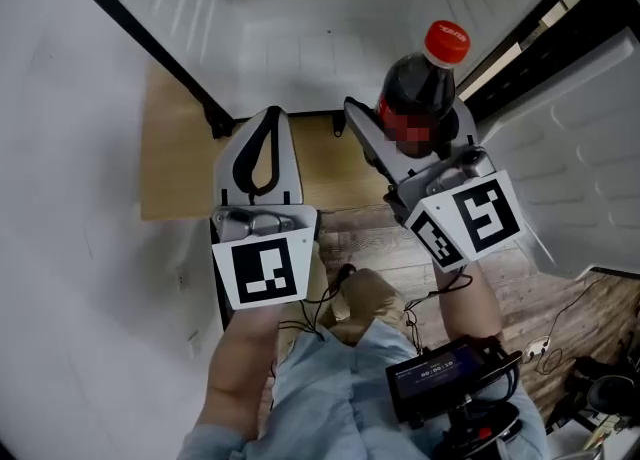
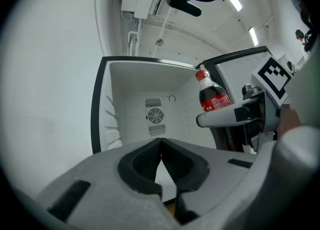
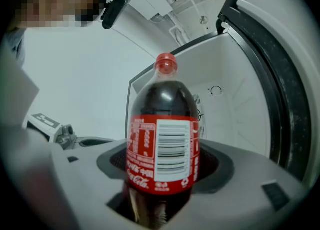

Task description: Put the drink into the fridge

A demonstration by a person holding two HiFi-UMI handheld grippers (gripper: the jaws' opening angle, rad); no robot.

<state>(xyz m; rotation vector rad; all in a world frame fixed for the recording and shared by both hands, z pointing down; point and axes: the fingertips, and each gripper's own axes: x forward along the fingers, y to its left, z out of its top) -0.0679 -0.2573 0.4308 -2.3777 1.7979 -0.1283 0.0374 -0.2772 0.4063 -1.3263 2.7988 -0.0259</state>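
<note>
Jaws of the right gripper (image 3: 161,184) clamp the glossy, red-capped plastic cola bottle (image 3: 162,124) upright before the open white fridge (image 2: 131,101), left gripper (image 2: 161,146) alongside, ribbed black pads pressed together, empty.

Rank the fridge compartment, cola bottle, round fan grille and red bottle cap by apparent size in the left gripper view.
1. fridge compartment
2. cola bottle
3. round fan grille
4. red bottle cap
The bottle is nearer the camera than the grille, so this holds only for appearance.
</note>
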